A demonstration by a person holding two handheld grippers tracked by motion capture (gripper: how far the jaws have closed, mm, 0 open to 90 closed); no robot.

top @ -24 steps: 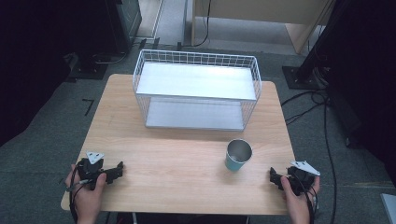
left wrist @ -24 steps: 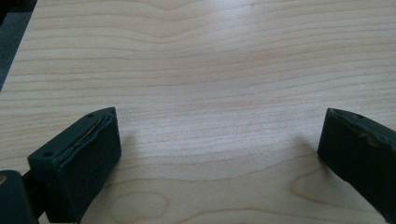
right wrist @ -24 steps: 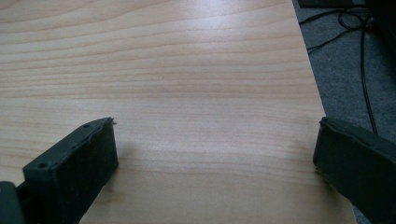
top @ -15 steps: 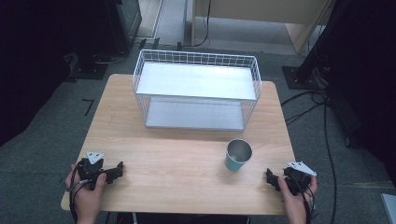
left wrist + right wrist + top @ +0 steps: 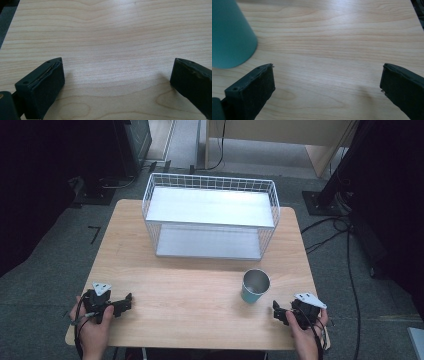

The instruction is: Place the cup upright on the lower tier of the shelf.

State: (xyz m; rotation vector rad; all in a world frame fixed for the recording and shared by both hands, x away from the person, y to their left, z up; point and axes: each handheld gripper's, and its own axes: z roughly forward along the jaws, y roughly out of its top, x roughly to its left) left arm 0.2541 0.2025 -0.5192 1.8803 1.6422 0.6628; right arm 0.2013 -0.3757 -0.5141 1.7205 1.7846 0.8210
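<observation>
A teal cup (image 5: 255, 286) with a shiny metal inside stands upright on the wooden table (image 5: 190, 290), right of the middle. My right gripper (image 5: 276, 311) rests near the front right corner, just right of and nearer than the cup. It is open with bare wood between the jaws (image 5: 327, 82). The cup's teal wall (image 5: 229, 37) rises at the upper left of the right gripper view, beyond the left jaw and apart from it. My left gripper (image 5: 128, 302) lies near the front left corner, open over bare table (image 5: 117, 77) and holding nothing.
A white wire basket (image 5: 210, 215) with a shelf on top and an open front stands at the back middle of the table. Cables (image 5: 345, 250) trail on the floor to the right. Dark equipment stands (image 5: 100, 180) sit beyond the table's left back corner.
My right gripper has slid a little to the left, closer to the teal cup. The left gripper has stayed put.
</observation>
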